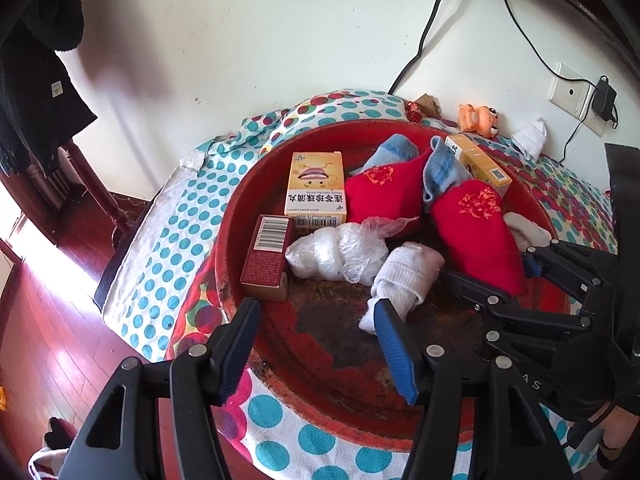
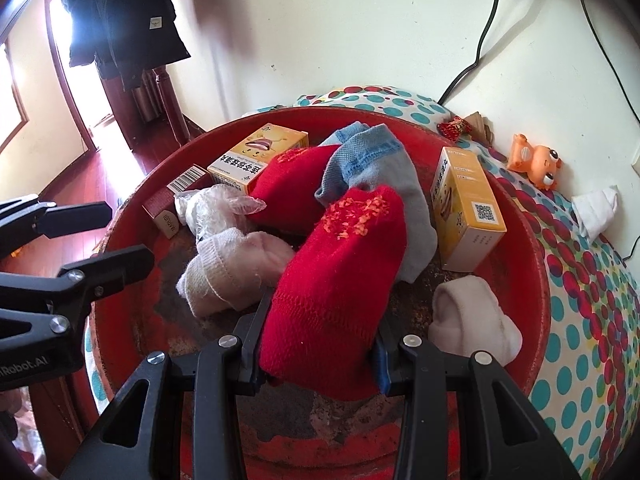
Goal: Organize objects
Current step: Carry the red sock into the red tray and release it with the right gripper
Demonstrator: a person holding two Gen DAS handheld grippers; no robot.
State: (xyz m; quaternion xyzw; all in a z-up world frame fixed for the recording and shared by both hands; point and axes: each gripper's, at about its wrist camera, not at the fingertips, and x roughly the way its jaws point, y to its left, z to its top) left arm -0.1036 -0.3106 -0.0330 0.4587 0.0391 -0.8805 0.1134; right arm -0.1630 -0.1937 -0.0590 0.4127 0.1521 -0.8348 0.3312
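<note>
A worn red basin (image 1: 236,216) stands on a dotted cloth. My right gripper (image 2: 320,354) is shut on the near end of a red sock (image 2: 340,256) with orange embroidery. In the left wrist view that red sock (image 1: 476,232) lies at the right, its end clamped in the right gripper (image 1: 492,270). My left gripper (image 1: 318,344) hangs open over the basin's near side, nothing between its blue pads, and a rolled white sock (image 1: 404,276) lies just beyond its right fingertip. A second red sock (image 1: 384,196), a blue-grey sock (image 2: 360,160) and another white roll (image 2: 468,320) also lie inside.
Two yellow boxes (image 1: 316,188) (image 2: 464,204), a dark red box (image 1: 268,256) and a plastic-wrapped bundle (image 1: 336,252) sit in the basin. An orange toy (image 2: 536,160) and a white sock (image 2: 596,204) lie on the cloth (image 1: 168,232) by the wall. Cables hang above.
</note>
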